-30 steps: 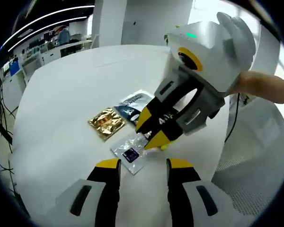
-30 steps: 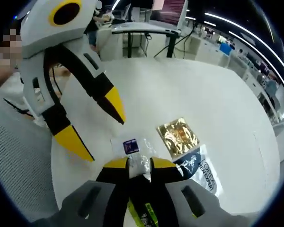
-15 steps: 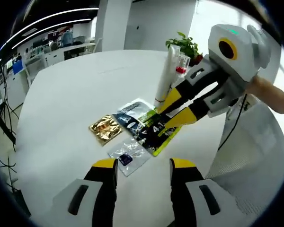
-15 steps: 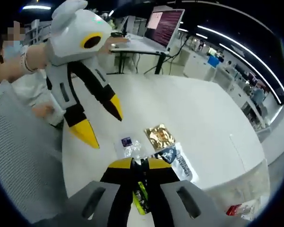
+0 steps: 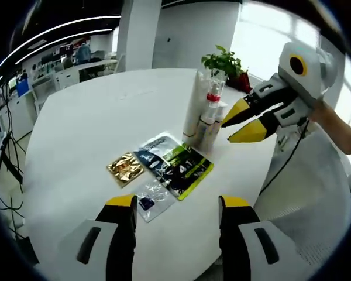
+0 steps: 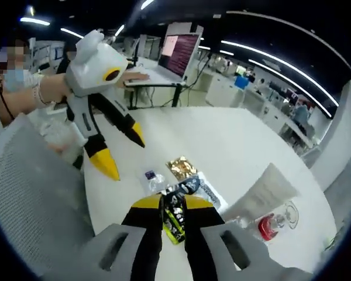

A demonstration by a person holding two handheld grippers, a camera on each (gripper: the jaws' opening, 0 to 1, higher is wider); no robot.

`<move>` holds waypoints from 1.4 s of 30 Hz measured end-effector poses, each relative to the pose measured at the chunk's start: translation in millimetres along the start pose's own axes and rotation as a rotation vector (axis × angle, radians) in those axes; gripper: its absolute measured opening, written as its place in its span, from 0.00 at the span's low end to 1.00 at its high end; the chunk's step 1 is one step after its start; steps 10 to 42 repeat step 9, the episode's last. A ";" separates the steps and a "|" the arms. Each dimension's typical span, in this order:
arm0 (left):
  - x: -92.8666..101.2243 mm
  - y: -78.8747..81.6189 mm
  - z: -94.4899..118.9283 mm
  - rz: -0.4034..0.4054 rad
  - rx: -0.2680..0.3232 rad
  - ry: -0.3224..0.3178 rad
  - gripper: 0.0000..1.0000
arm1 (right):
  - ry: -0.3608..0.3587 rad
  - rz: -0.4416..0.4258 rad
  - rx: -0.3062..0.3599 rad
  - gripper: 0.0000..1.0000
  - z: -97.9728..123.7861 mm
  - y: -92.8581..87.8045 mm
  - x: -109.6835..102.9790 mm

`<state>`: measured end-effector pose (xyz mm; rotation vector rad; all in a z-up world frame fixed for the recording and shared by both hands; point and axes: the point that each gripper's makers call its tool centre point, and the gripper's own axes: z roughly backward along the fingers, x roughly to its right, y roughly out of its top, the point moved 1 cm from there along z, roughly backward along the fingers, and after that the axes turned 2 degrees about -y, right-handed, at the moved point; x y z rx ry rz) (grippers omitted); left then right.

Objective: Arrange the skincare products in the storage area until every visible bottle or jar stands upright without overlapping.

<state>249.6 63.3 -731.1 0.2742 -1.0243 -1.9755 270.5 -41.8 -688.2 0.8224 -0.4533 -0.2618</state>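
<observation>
Left gripper view now has the right gripper (image 5: 241, 121) lifted well clear, its jaws nearly together and empty, where a second ago it pinched the green-and-black sachet (image 5: 187, 170). That sachet lies flat, overlapping the dark sachet (image 5: 154, 153), near the upright bottles (image 5: 206, 114). The left gripper (image 5: 176, 206), jaws spread, hovers empty, so tidying looks unfinished.

Flat sachets (image 5: 164, 167) lie overlapping on the white table (image 5: 76, 129), beside upright tubes and bottles (image 5: 203, 117).

gold sachet (image 5: 126, 168) (shiny), white table (image 5: 93, 123)
</observation>
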 end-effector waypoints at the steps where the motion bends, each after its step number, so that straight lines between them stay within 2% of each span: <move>1: 1.7 0.0 1.9 0.002 -0.003 0.002 0.53 | -0.021 -0.001 0.006 0.16 4.4 -1.3 3.2; 7: 4.4 1.4 8.8 -0.009 0.004 0.025 0.61 | -0.079 -0.061 0.008 0.31 22.5 -11.3 12.9; 9: 6.7 2.0 11.3 -0.017 0.003 0.026 0.63 | -0.100 -0.079 0.015 0.34 28.3 -14.0 15.8; 42: 6.7 2.0 11.3 -0.017 0.003 0.026 0.63 | -0.100 -0.079 0.015 0.34 28.3 -14.0 15.8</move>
